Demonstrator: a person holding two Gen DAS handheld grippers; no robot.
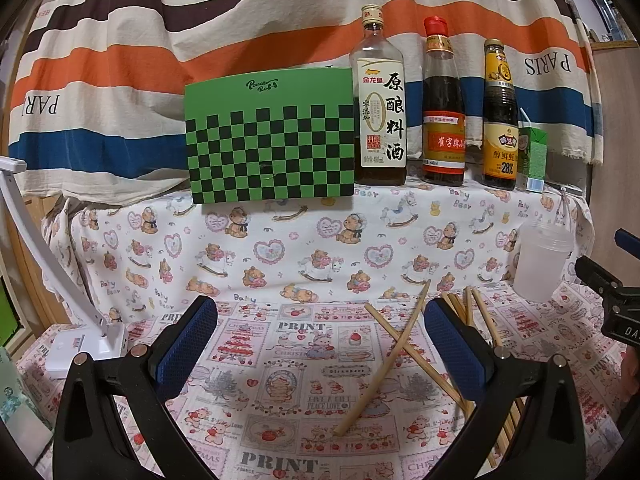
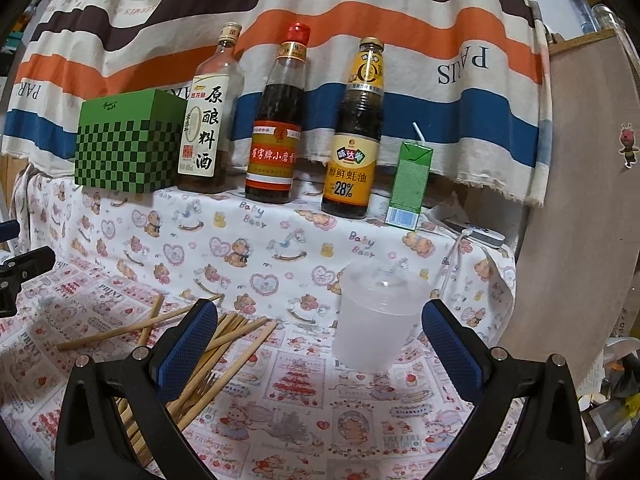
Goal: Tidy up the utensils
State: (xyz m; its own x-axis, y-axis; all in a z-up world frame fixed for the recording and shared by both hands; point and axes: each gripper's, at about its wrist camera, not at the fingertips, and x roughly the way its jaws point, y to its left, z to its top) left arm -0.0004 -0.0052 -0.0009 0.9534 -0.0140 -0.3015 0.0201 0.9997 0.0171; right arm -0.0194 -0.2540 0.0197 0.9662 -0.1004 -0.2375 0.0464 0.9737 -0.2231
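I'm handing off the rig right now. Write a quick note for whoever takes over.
Left gripper: open, empty, over the cloth beside two crossed chopsticks.
Right gripper: open, empty, facing the upright plastic cup.
The other chopsticks lie in a loose pile left of the cup.
Done: nothing; the cup looks empty.
Left: probably gather all the chopsticks into the cup.

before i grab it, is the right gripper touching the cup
Apart. The right wrist view shows the right gripper open, cloth visible between each pad and the cup.
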